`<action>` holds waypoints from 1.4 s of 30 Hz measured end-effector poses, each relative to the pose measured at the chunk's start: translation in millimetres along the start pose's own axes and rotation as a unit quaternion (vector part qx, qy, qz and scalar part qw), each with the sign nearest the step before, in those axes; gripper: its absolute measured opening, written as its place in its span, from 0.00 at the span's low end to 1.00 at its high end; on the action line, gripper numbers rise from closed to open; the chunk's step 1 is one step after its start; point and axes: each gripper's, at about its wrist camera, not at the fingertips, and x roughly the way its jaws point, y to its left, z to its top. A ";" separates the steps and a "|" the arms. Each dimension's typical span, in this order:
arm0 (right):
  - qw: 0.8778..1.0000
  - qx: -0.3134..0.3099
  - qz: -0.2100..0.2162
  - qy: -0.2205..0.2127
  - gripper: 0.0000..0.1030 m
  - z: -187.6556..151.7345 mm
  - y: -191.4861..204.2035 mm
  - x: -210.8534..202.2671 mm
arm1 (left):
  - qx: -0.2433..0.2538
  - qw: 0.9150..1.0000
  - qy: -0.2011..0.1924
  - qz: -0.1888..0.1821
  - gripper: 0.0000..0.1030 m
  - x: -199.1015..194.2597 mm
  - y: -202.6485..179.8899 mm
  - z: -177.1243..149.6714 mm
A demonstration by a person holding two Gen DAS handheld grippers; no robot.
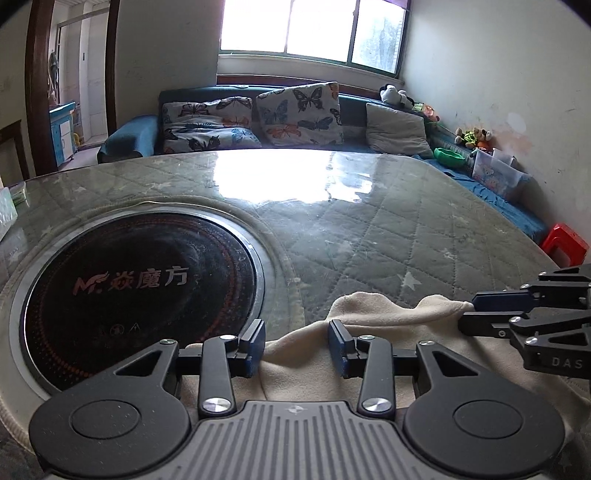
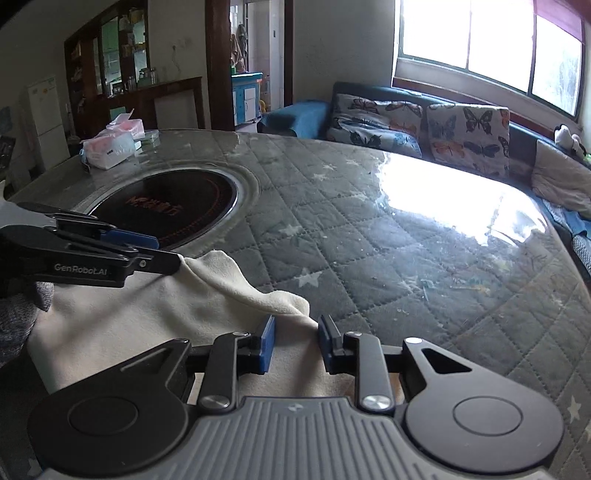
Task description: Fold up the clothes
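Between the blue pads of the left gripper (image 1: 297, 345) lies a fold of cream cloth (image 1: 369, 328); its jaws stand apart, and the fabric passes through the gap without being pinched. Just to its right, the right gripper (image 2: 296, 343) is likewise spread, the cloth's far edge bunched up between its pads (whether the pads touch the fabric is hard to tell). Seen from the left wrist, the right gripper's fingers reach in from the side with a corner of the cloth at their tips. The cloth rests on the near edge of a quilted table (image 1: 369, 229) under a glossy clear cover. Ahead and left of the left gripper, a round black cooktop (image 1: 140, 295) is set into the table. Farther left of the right gripper sits a tissue pack (image 2: 107, 149). Beyond the table, a sofa (image 1: 354, 110) carries butterfly cushions (image 1: 299, 112) beneath a bright window (image 1: 314, 29)
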 end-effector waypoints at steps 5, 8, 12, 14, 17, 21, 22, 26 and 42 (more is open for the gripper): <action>1.000 -0.017 0.004 -0.016 0.29 0.6 13.5 -20.2 | -0.004 1.000 -0.007 0.006 0.50 -17.1 0.9 -4.4; 0.999 -0.030 0.012 -0.024 0.35 0.3 25.9 -31.9 | -0.006 1.000 -0.011 0.014 0.54 -29.1 3.4 -9.6; 0.998 -0.049 0.031 -0.027 0.41 -4.9 46.0 -40.9 | -0.015 0.999 -0.012 0.027 0.62 -43.9 11.0 -16.4; 0.997 -0.061 0.042 -0.029 0.43 -8.6 58.6 -45.5 | -0.021 0.999 -0.012 0.035 0.73 -50.9 15.0 -21.0; 0.995 -0.078 0.057 -0.031 0.47 -14.8 77.3 -48.7 | -0.030 0.999 -0.012 0.044 0.75 -60.5 21.4 -28.1; 0.992 -0.099 0.070 -0.035 0.47 -21.4 98.6 -47.5 | -0.048 0.997 -0.014 0.057 0.80 -72.5 30.9 -39.5; 0.991 -0.104 0.072 -0.034 0.47 -23.0 104.0 -46.0 | -0.053 0.997 -0.015 0.061 0.80 -75.3 33.9 -42.7; 0.991 -0.098 0.082 -0.032 0.47 -26.0 113.1 -40.1 | -0.071 0.995 -0.016 0.074 0.81 -85.4 44.8 -56.0; 0.995 -0.043 0.079 -0.040 0.49 -49.8 91.0 -70.0 | -0.075 0.994 -0.021 0.074 0.82 -93.9 46.2 -68.6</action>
